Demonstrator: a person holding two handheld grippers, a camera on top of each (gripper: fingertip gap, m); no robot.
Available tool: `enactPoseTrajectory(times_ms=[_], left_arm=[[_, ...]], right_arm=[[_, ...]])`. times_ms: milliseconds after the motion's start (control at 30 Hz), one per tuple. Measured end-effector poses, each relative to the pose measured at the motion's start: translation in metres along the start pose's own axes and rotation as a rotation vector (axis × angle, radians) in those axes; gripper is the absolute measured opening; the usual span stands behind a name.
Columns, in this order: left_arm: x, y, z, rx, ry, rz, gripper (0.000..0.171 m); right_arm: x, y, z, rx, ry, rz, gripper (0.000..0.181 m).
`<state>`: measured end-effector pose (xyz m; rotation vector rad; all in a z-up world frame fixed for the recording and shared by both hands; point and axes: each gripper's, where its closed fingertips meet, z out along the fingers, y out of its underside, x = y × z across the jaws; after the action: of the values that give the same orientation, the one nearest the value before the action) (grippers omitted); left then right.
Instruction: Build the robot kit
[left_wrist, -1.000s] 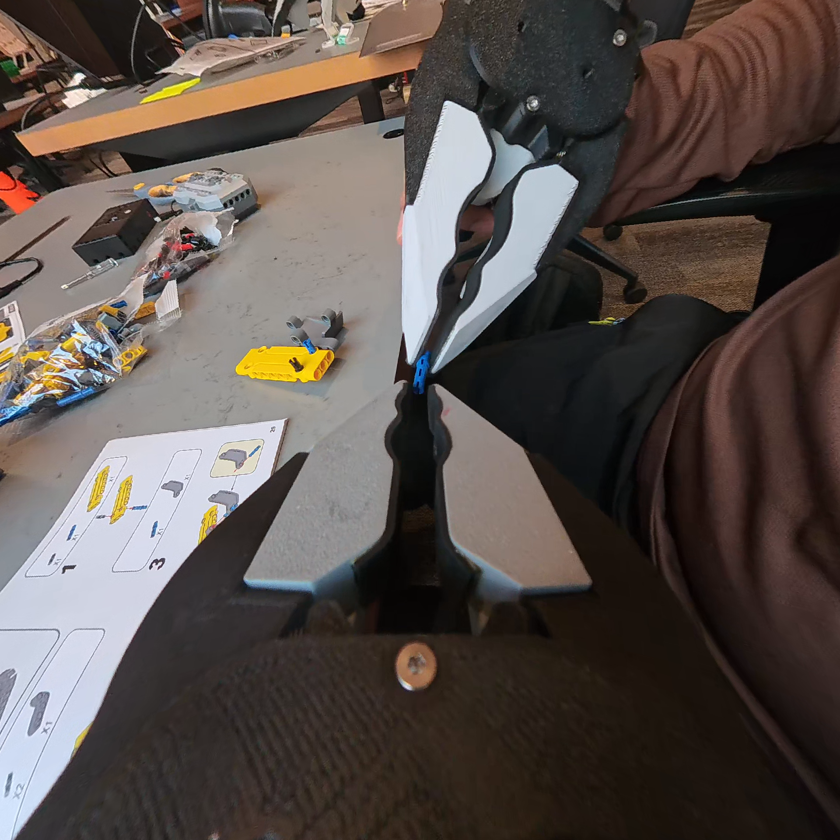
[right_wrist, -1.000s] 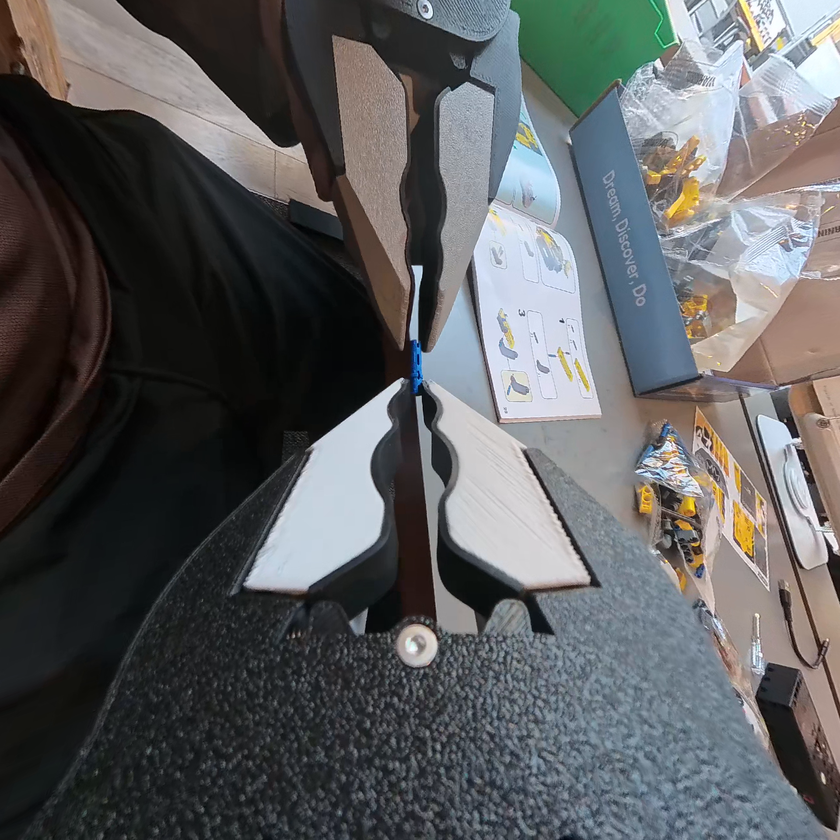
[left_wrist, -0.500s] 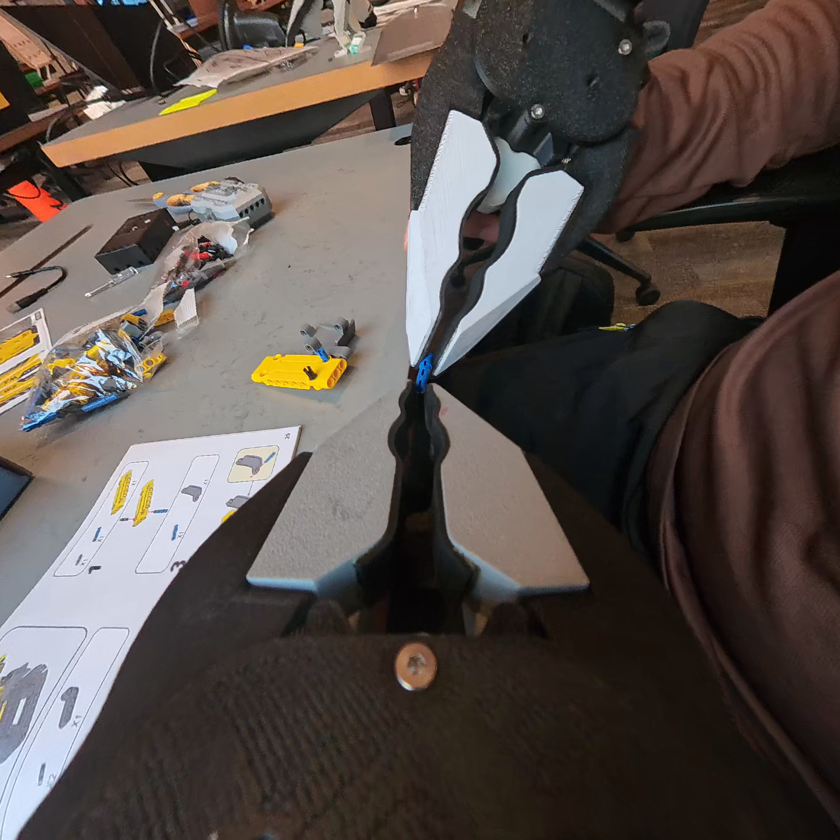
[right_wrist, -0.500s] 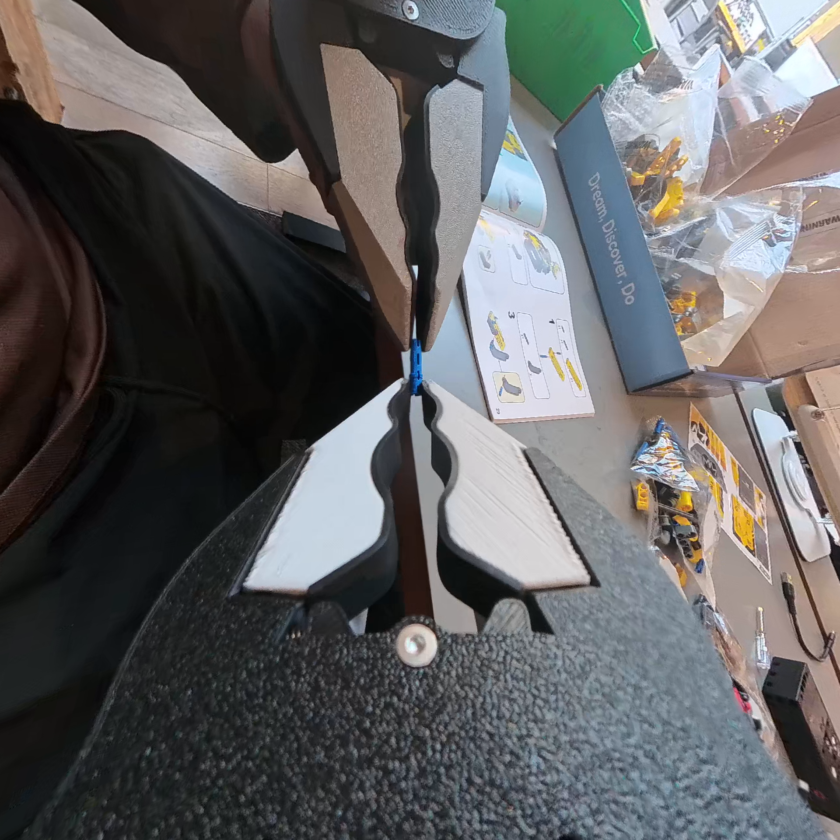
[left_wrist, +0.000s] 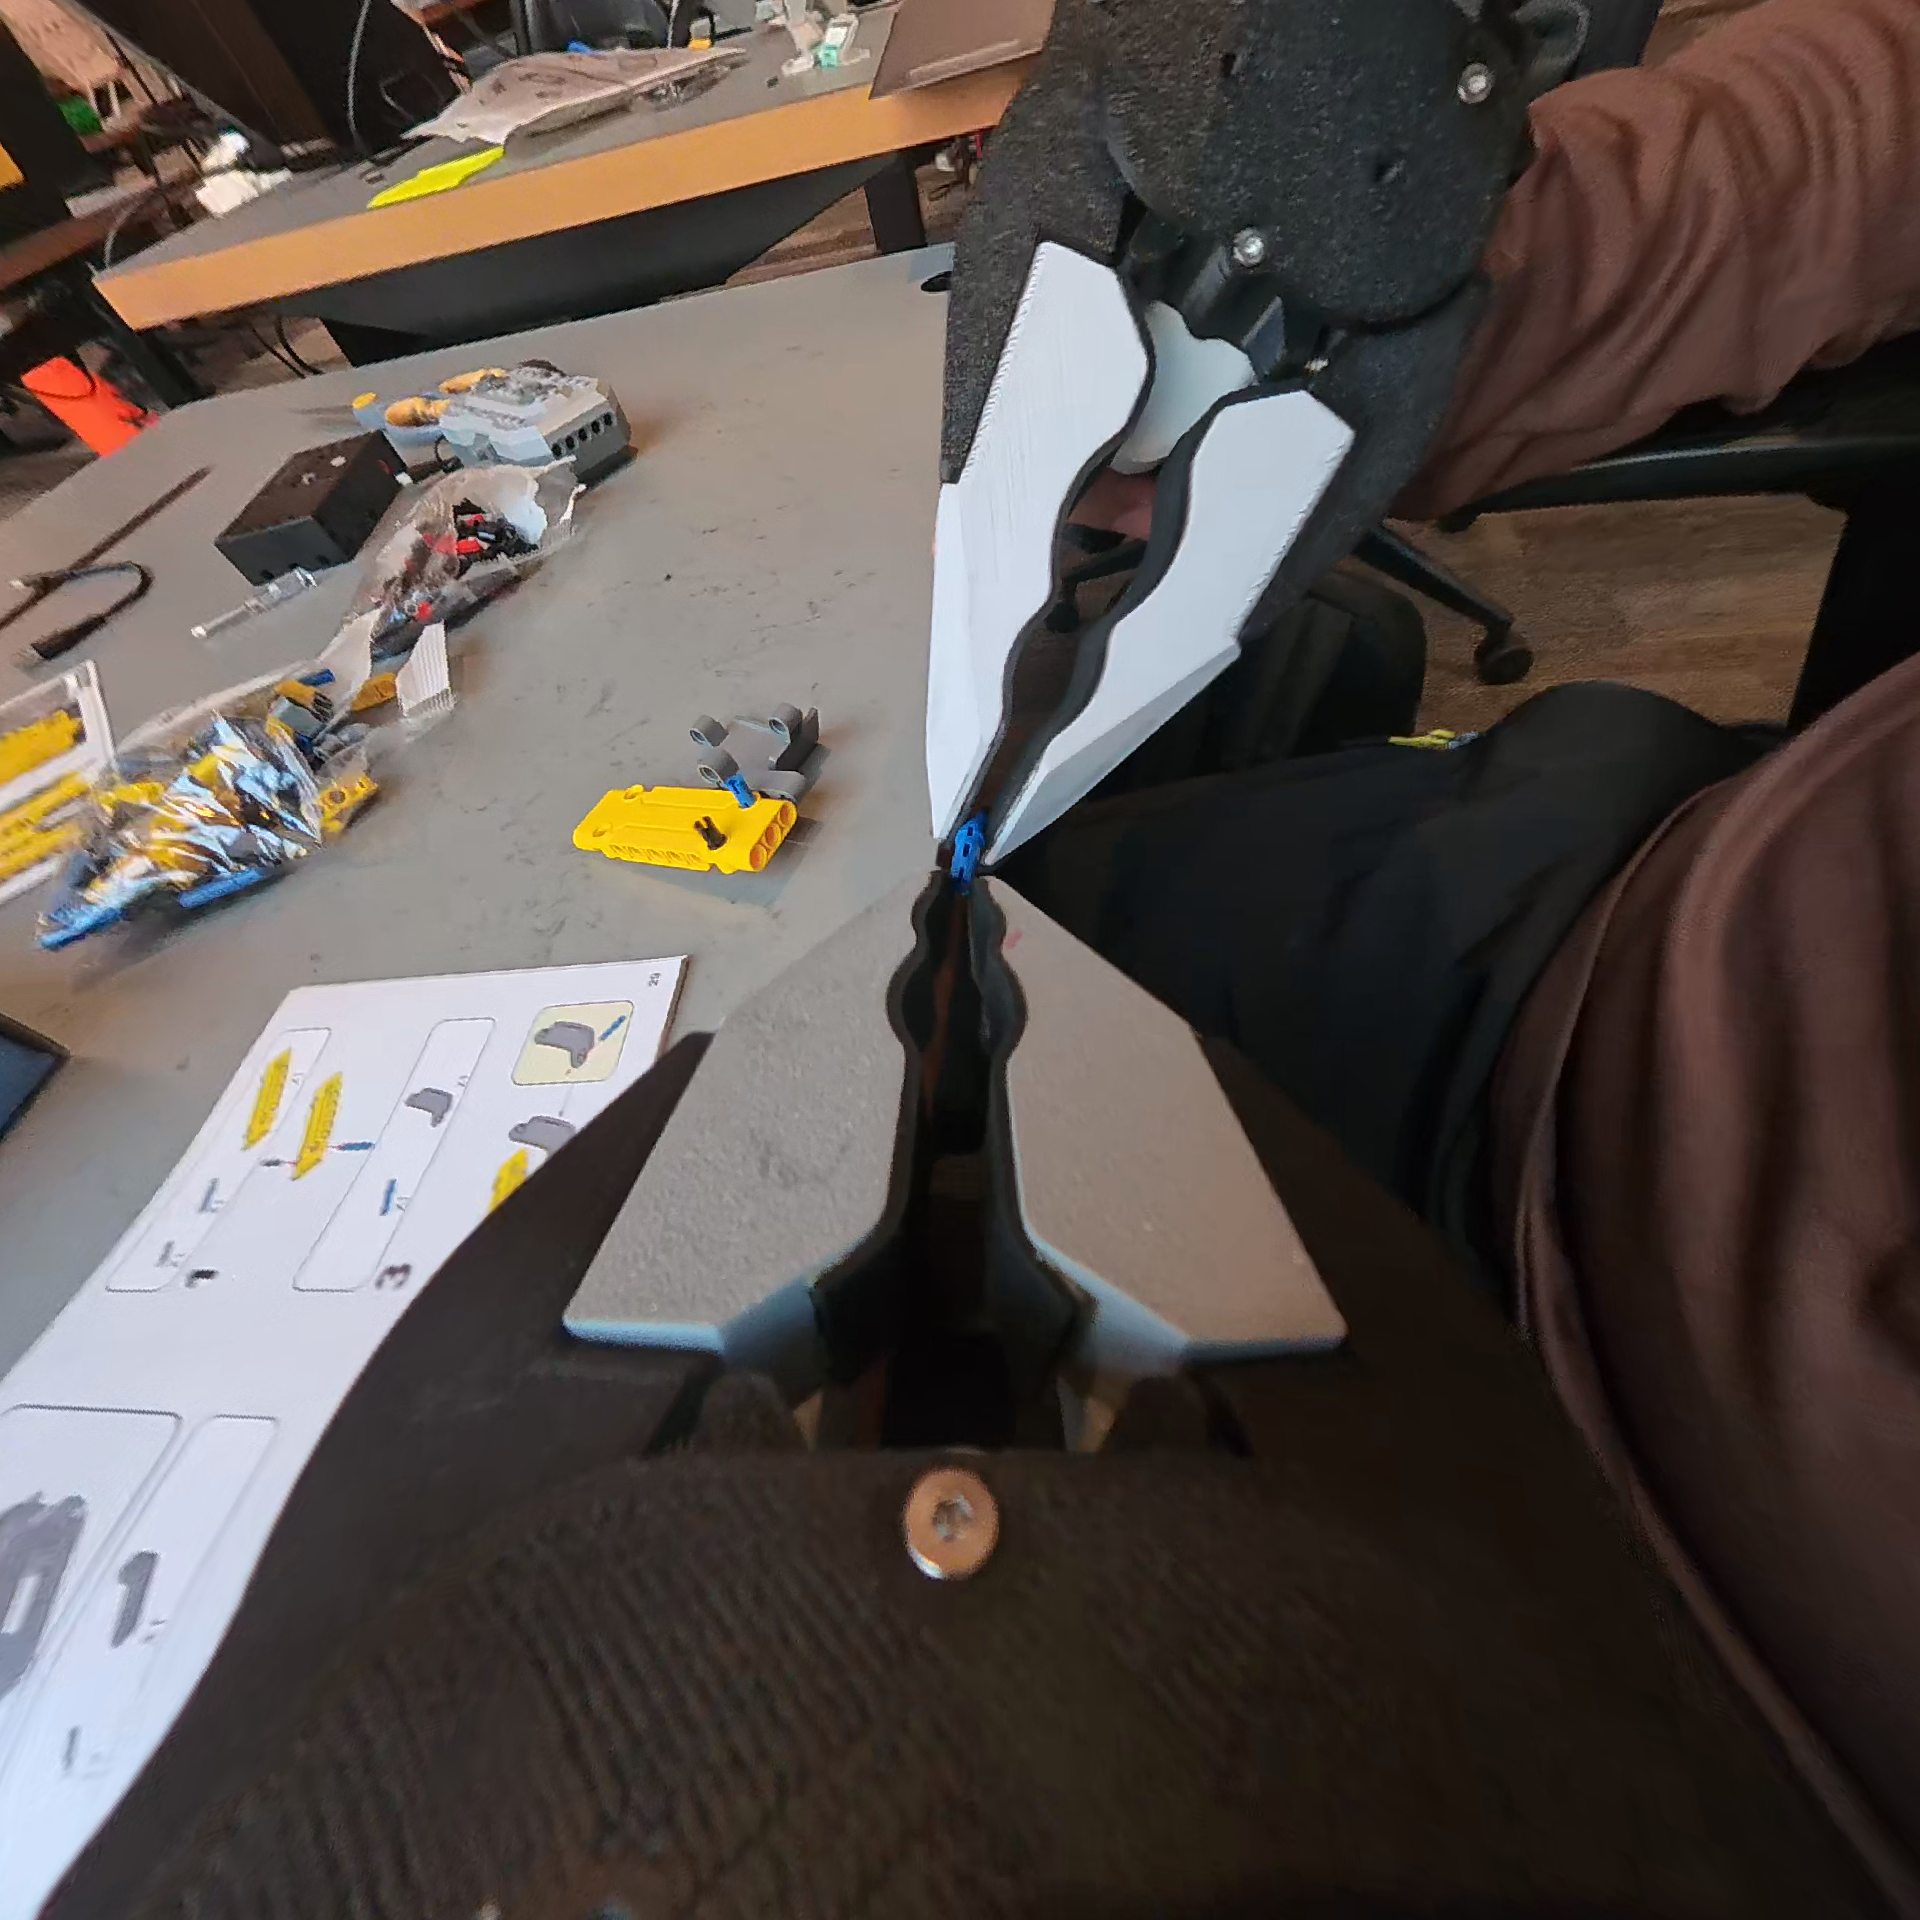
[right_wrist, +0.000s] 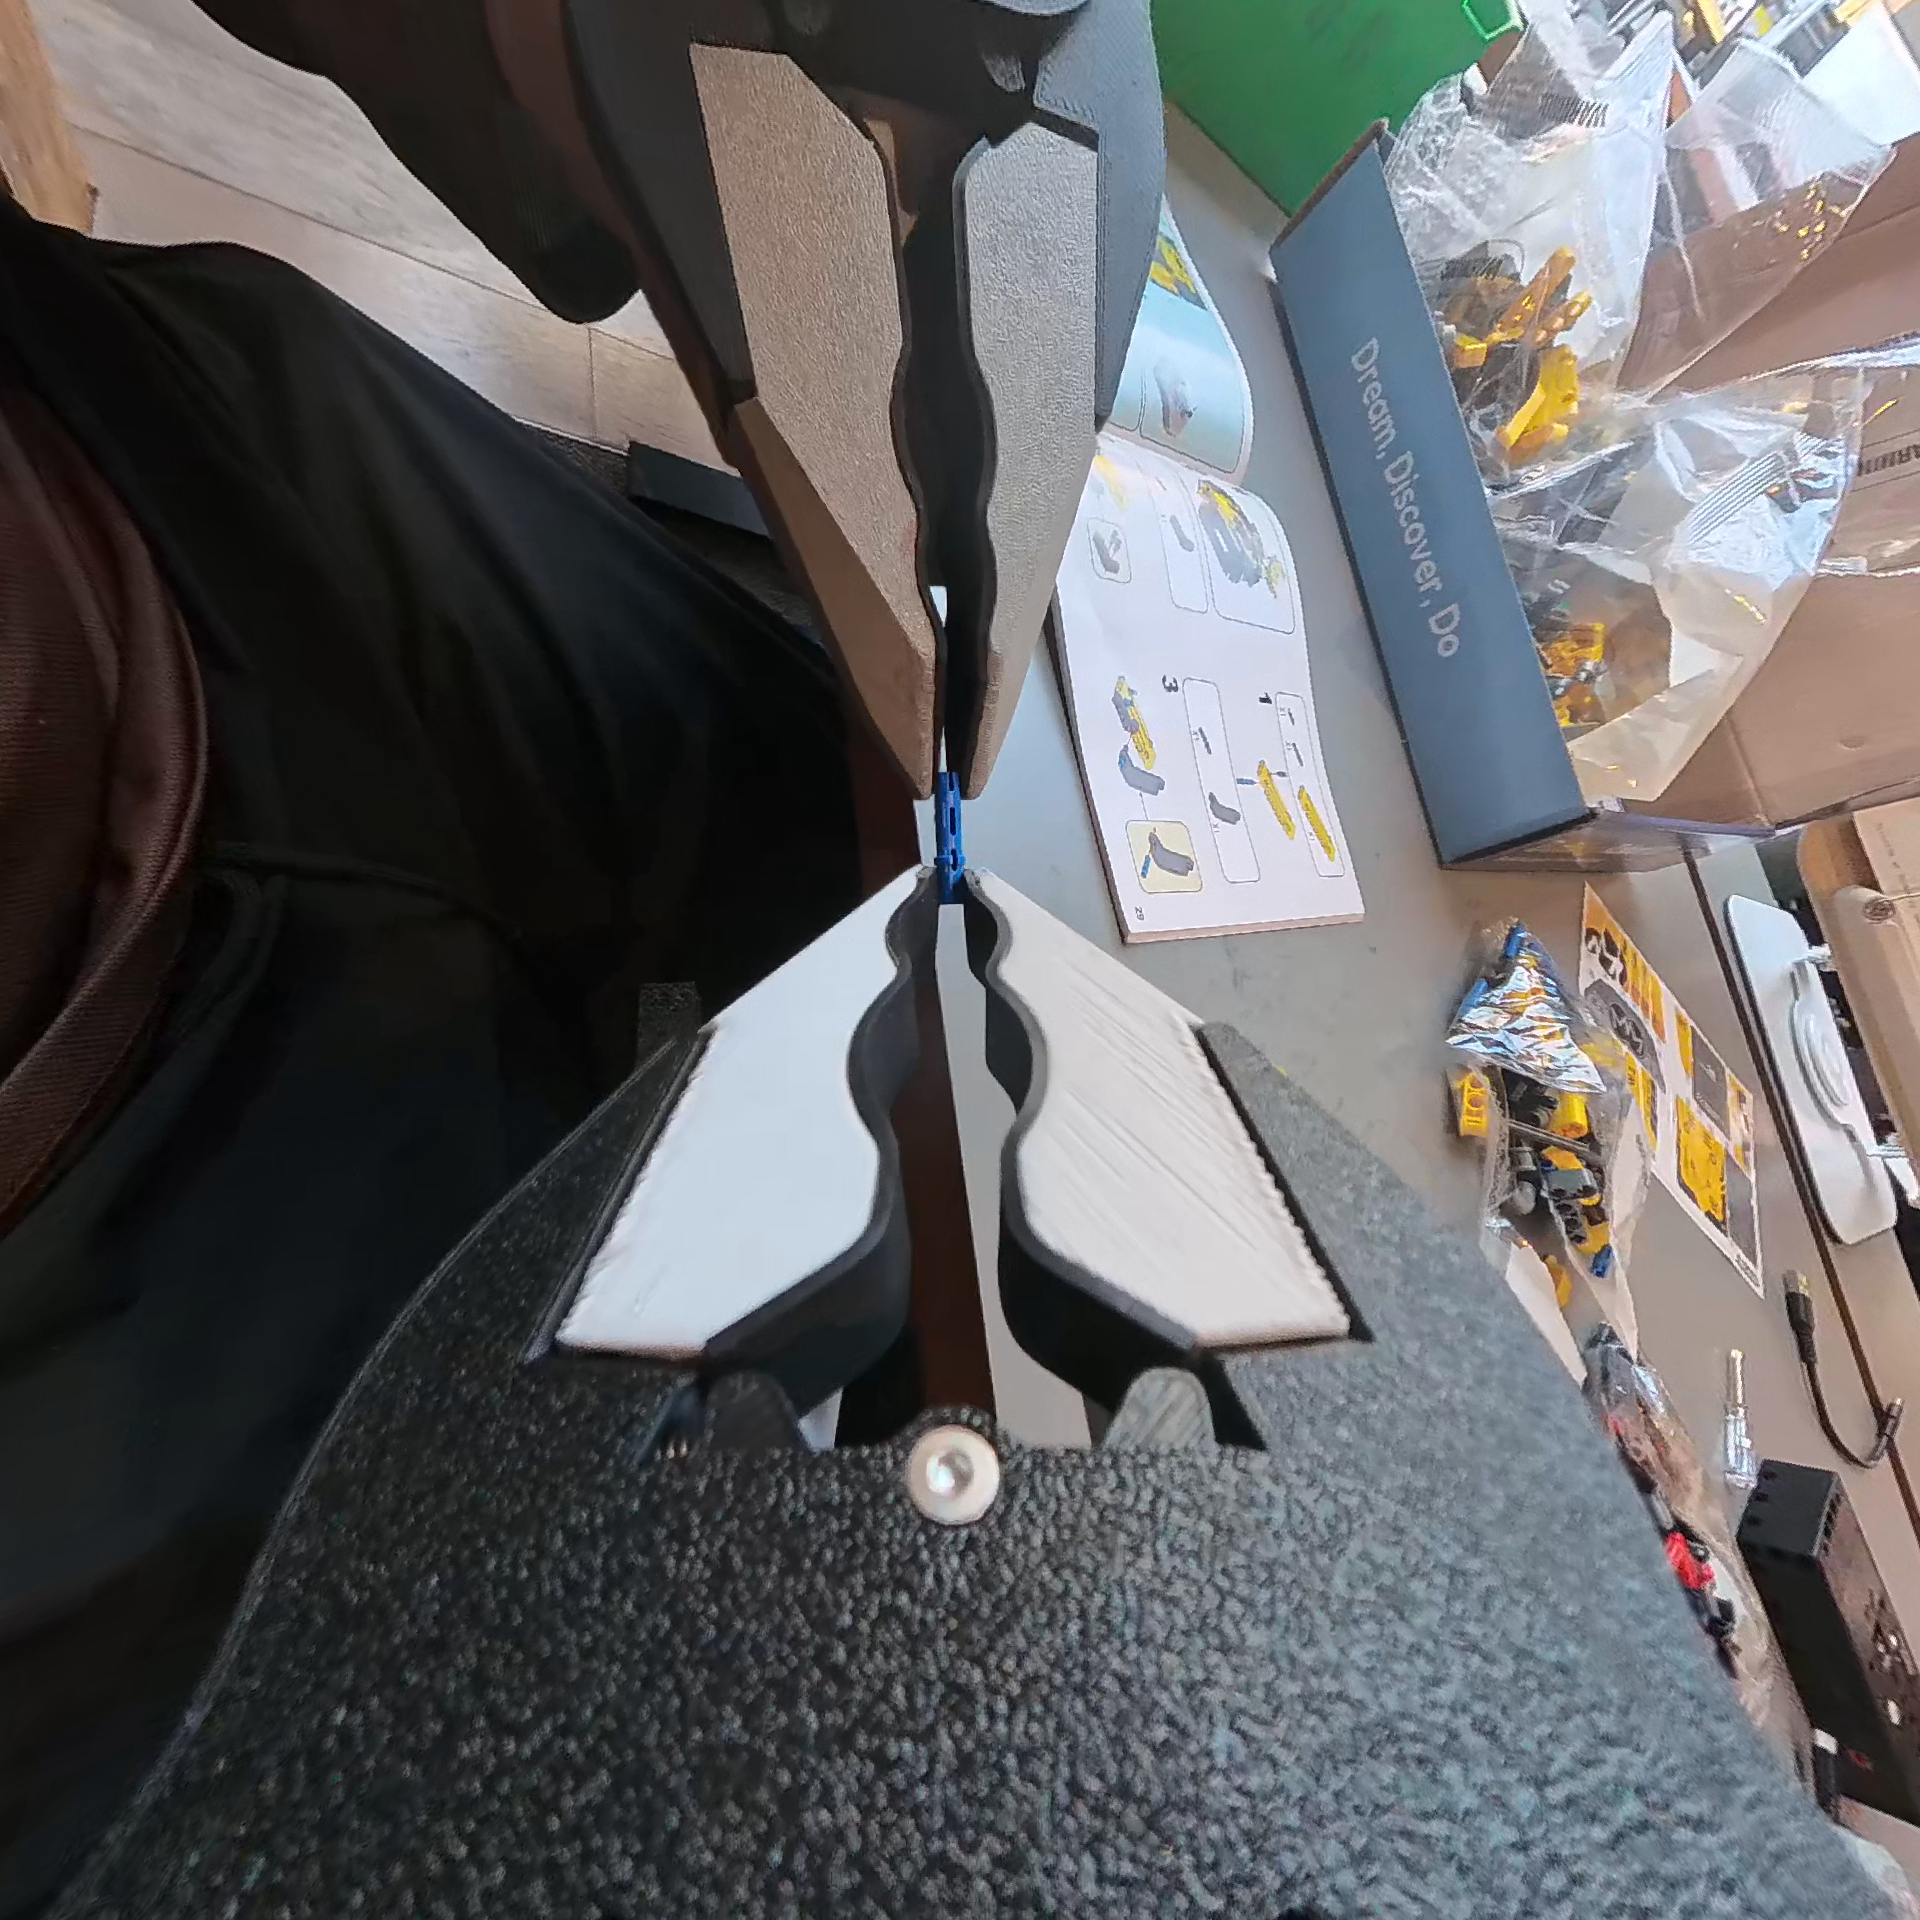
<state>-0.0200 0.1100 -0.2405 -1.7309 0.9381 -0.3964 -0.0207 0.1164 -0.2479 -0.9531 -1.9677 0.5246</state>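
Between both tools' tips, blue pin (left_wrist: 968, 837), ends hidden.

We are in an office or lab workroom: our grey counter (left_wrist: 665, 436) carries an open instruction booklet (left_wrist: 312, 1164), clear bags of yellow building parts (right_wrist: 1621, 395) and a small black electronics box (left_wrist: 312, 504). Behind it we see a second desk (left_wrist: 540, 208) with papers and cables, and a wheeled office chair (left_wrist: 1455, 613) on wood flooring.
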Motion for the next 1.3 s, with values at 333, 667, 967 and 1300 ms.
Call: enactPoseTrajectory(times_ms=[333, 667, 967, 1300], left_arm=[[0.010, 0.008, 0.000, -0.006, 0.079, -0.068, 0.006], [0.047, 0.024, 0.010, -0.061, 0.256, -0.063, 0.006], [0.057, 0.027, 0.015, -0.065, 0.313, -0.090, 0.003], [0.011, -0.007, 0.010, 0.020, 0.124, -0.177, 0.000]], right_arm=[[0.034, 0.032, -0.025, -0.036, 0.065, 0.172, 0.005], [0.062, 0.069, -0.041, -0.036, 0.067, 0.503, 0.005], [0.064, 0.086, -0.041, -0.057, 0.032, 0.638, 0.005], [0.053, 0.102, -0.038, -0.137, -0.031, 0.632, 0.005]])
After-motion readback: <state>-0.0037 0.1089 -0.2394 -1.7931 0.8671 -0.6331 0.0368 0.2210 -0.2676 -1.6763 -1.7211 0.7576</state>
